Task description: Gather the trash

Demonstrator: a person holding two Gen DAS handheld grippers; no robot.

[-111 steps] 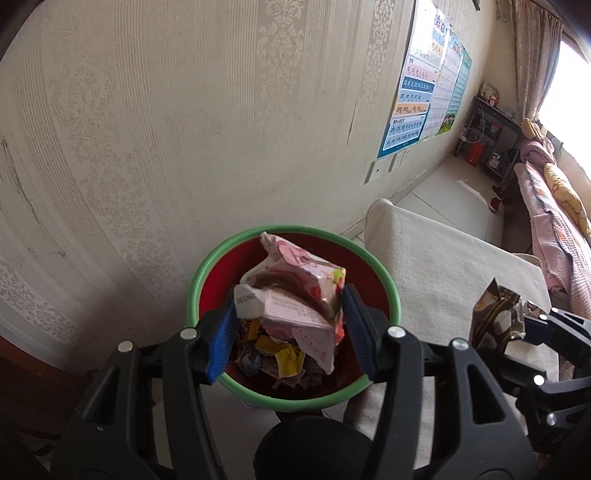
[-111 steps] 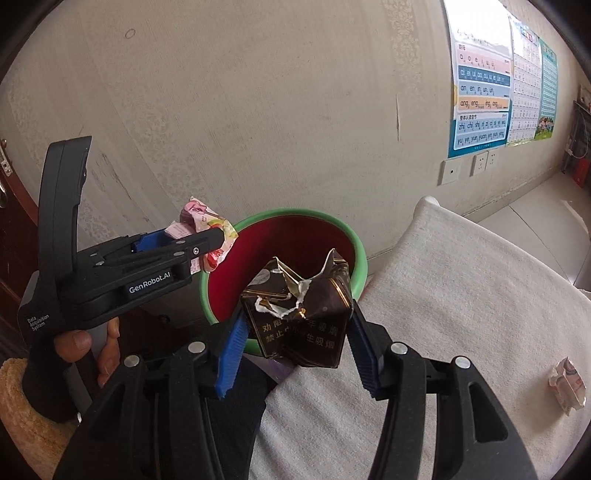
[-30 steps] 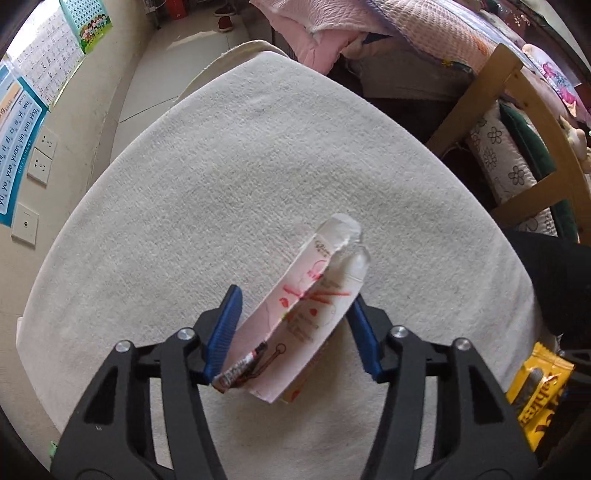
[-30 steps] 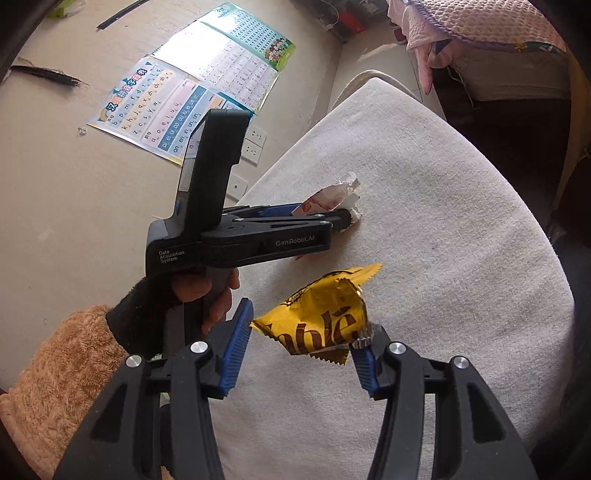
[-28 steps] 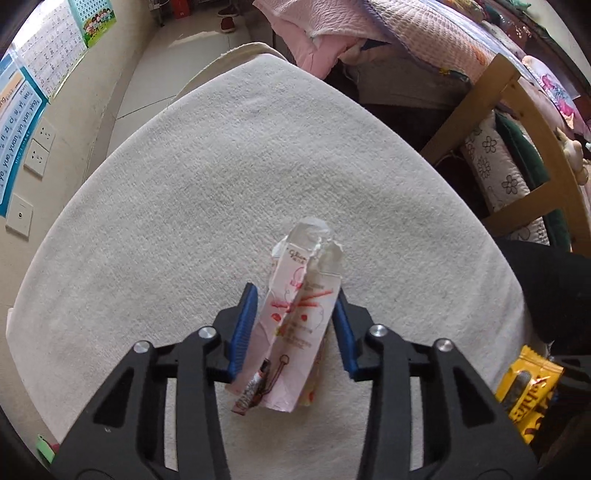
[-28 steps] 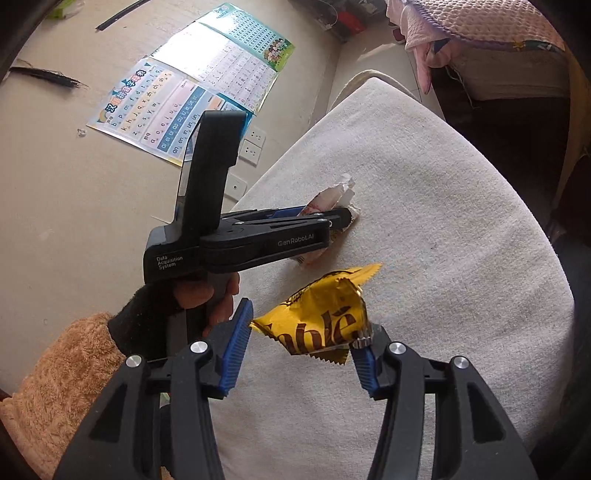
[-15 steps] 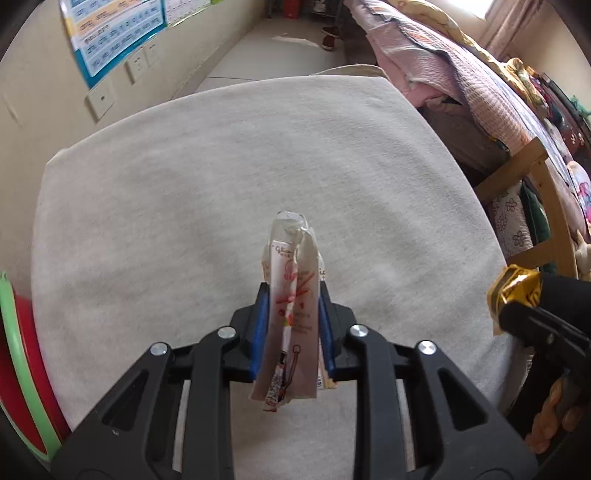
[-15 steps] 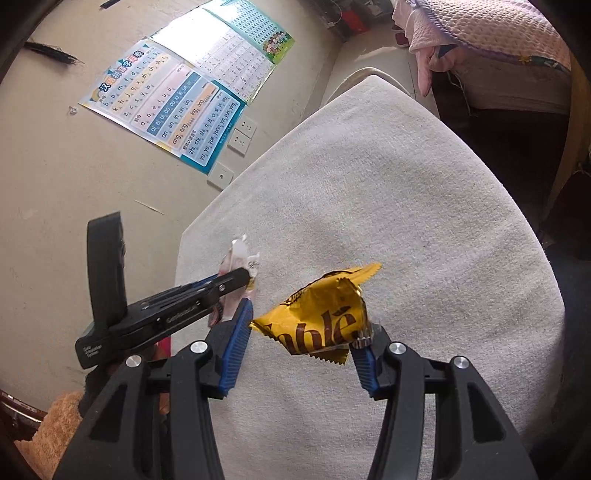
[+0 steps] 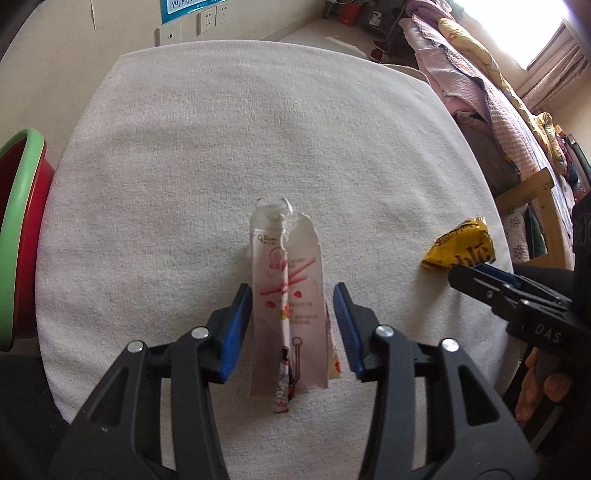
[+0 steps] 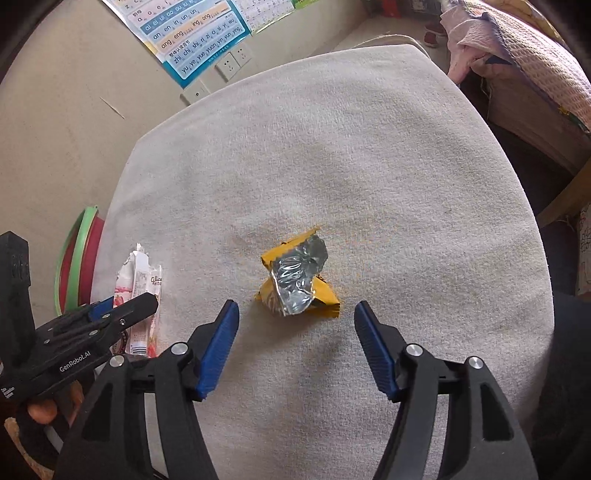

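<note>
Plainly torn pink-and-white wrapper point(image 9: 286, 295)

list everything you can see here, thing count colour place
pink snack box: 1, white and pink, between the opening left jaws, pads off it
yellow wrapper: 1, yellow with silver inside, on the cloth ahead of the opening right jaws
bin: 1, red with green rim, beside the cloth's left edge
cloth: 1, off-white, under the trash
wall chart: 1, blue and white, on the wall
left gripper: 1, black, blue pads
right gripper: 1, black, blue pads
</note>
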